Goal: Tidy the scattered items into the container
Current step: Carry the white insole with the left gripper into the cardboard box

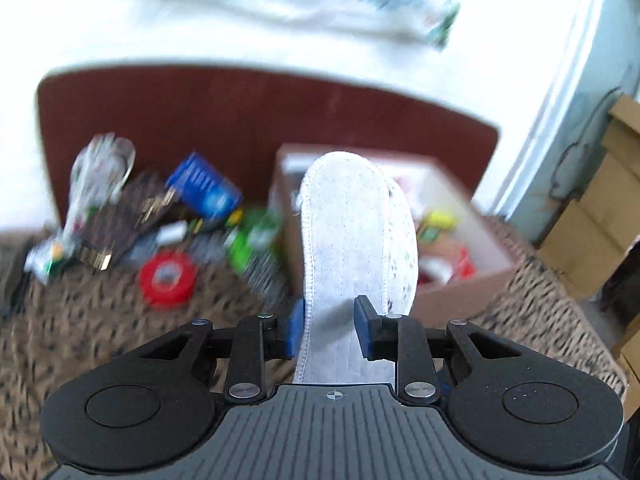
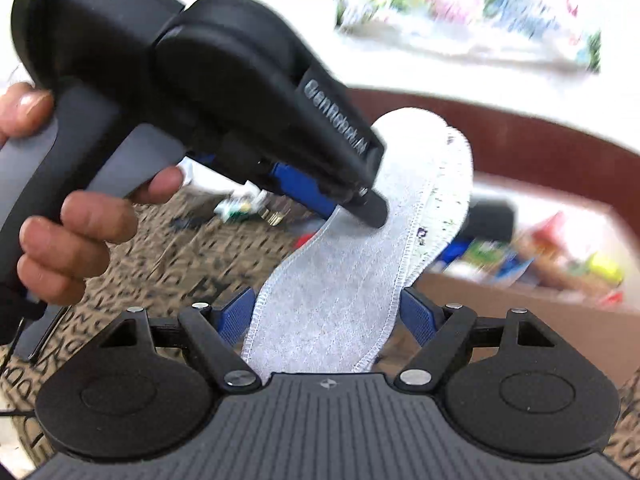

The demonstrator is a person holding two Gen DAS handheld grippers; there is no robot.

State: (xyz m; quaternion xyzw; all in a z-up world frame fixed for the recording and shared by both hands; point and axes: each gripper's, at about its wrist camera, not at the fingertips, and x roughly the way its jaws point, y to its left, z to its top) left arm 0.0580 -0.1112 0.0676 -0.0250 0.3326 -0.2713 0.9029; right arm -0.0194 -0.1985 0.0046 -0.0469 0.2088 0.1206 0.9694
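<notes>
A white stitched insole (image 1: 348, 220) hangs in the air between both grippers, above the cardboard box (image 1: 460, 292). My right gripper (image 2: 326, 312) is shut on the insole (image 2: 424, 168) across its width, a blue pad against each stitched edge. My left gripper (image 1: 330, 328) straddles it higher up. One blue pad sits by the edge, and the other finger hovers over the face and casts a shadow on it. In the right wrist view the left gripper (image 2: 352, 212) comes in from the upper left, held by a hand (image 2: 72, 232). The box (image 2: 500, 312) holds several small colourful items.
Scattered on the brown patterned cloth (image 1: 80, 340) left of the box lie a red tape roll (image 1: 168, 278), a blue packet (image 1: 204, 186), a dark packet (image 1: 120, 224) and a clear plastic bag (image 1: 100, 172). A dark red board (image 1: 240, 112) stands behind. Stacked cartons (image 1: 600, 200) are at the right.
</notes>
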